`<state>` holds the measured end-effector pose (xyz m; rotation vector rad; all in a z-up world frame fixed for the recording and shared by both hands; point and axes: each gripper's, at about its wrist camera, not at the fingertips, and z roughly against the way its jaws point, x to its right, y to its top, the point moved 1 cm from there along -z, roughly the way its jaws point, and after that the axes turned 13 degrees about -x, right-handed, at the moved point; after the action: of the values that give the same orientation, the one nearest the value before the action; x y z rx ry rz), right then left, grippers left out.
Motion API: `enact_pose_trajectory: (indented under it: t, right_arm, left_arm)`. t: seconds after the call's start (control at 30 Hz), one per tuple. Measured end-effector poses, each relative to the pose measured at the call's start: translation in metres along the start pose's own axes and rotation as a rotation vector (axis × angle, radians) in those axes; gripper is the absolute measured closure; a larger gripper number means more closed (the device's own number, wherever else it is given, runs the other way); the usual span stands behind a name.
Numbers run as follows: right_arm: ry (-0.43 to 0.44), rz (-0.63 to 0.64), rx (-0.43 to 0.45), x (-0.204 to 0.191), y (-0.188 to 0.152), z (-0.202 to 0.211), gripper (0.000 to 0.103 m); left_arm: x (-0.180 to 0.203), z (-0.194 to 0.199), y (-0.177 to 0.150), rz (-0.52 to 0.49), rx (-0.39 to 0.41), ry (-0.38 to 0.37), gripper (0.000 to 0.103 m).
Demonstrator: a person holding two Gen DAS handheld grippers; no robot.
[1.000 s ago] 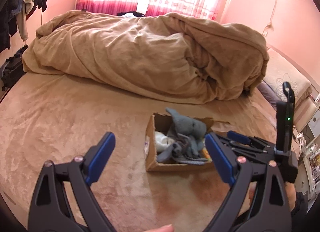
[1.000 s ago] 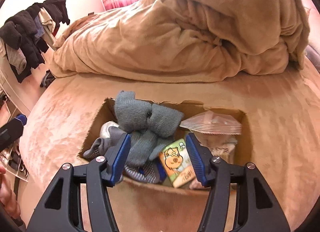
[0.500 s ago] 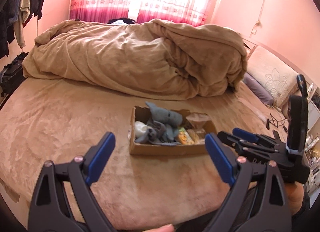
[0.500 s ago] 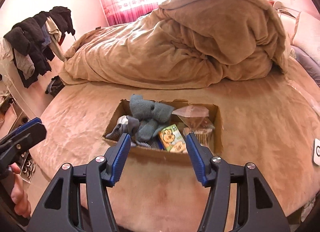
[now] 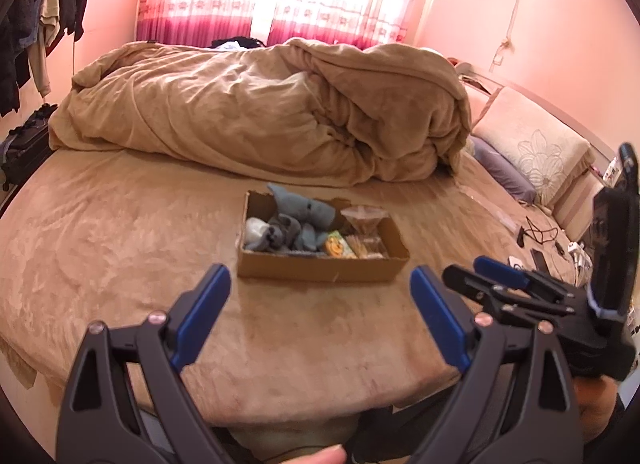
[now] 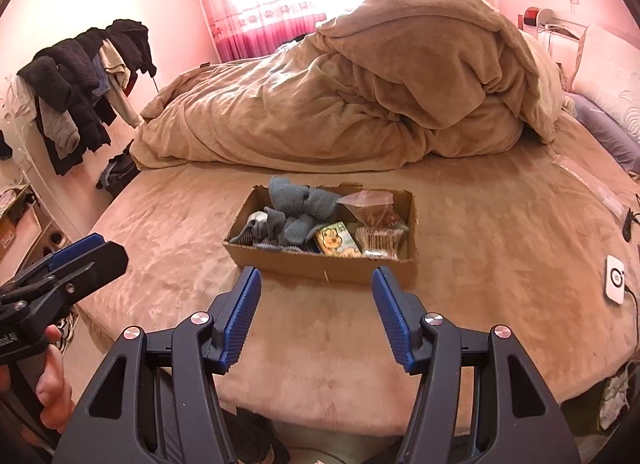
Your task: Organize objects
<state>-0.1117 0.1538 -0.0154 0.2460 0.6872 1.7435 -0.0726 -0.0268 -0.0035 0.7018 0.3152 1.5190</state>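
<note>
Shallow cardboard box (image 6: 320, 264) crammed with grey socks (image 6: 298, 210)

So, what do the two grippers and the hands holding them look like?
Both the left gripper and the right gripper have black angular frames with triangular cut-outs, silver round bolts and blue ribbed pads. The hand holding the left one is bare, with no sleeve visible. No cables show on the grippers.

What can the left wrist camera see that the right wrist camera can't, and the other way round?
Only the left shows the flowered pillow and a black bag on the floor. Only the right shows a white device lying on the bed. Both share the cardboard box of grey socks, the heaped blanket, and open, empty grippers.
</note>
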Motion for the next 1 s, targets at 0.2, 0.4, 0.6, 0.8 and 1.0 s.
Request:
enact_pose_trajectory:
  t: [0.2, 0.4, 0.6, 0.8, 1.0]
  right_arm:
    - [-0.019, 0.019, 0.007, 0.002, -0.020, 0.023, 0.042]
    - [-0.015, 0.016, 0.017, 0.007, -0.039, 0.034, 0.041]
    - [-0.012, 0.011, 0.008, 0.012, -0.049, 0.034, 0.041]
    - [-0.009, 0.004, 0.015, 0.015, -0.050, 0.036, 0.041]
    - [-0.010, 0.004, 0.015, 0.015, -0.050, 0.036, 0.041]
  left_arm:
    - [0.011, 0.000, -0.022, -0.033, -0.021, 0.043, 0.011]
    - [0.017, 0.003, -0.040, -0.024, -0.018, 0.069, 0.011]
    - [0.023, 0.008, -0.044, -0.034, -0.020, 0.090, 0.011]
    - [0.028, 0.014, -0.040, -0.049, -0.009, 0.090, 0.011]
    - [0.026, 0.013, -0.038, -0.045, -0.014, 0.092, 0.011]
